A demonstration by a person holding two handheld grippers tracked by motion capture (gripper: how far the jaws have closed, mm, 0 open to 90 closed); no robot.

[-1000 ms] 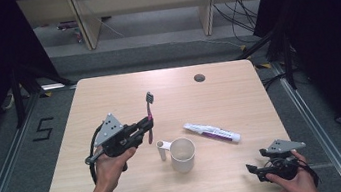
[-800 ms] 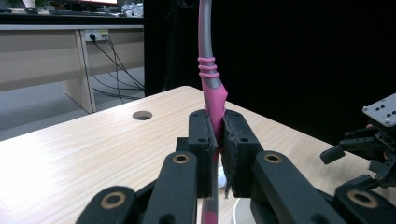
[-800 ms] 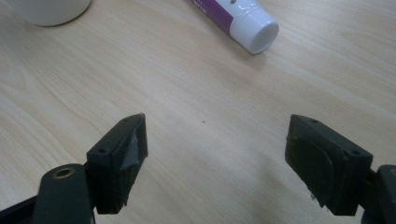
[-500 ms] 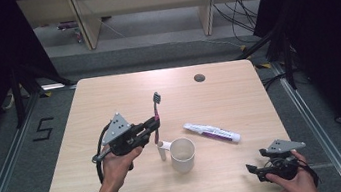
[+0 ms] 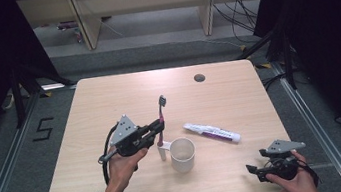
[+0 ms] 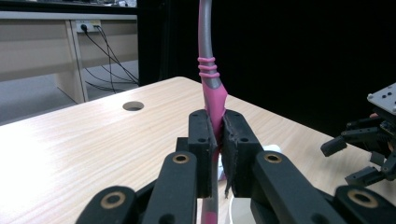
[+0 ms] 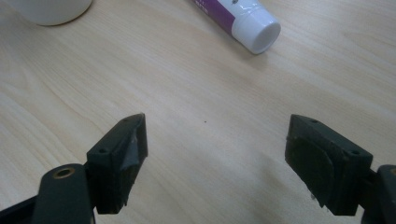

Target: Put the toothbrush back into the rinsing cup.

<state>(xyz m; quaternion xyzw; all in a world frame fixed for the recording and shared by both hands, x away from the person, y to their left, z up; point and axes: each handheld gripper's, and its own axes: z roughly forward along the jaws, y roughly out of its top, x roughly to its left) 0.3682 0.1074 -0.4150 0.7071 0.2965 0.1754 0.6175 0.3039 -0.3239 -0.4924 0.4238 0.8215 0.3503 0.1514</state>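
Left gripper (image 5: 159, 128) shut tight on a pink and grey toothbrush (image 5: 160, 117), holding it upright above the table (image 5: 108, 99), just beside the white cup (image 5: 183, 155). Brush head cut off at the top in the left gripper view; lower handle hidden behind the jaws. Right gripper (image 7: 215, 158) open wide, nothing between the jaws, low near the table's front right corner. Toothpaste tube (image 5: 212, 133) lying flat between the cup and that gripper. Writing on it too small to read.
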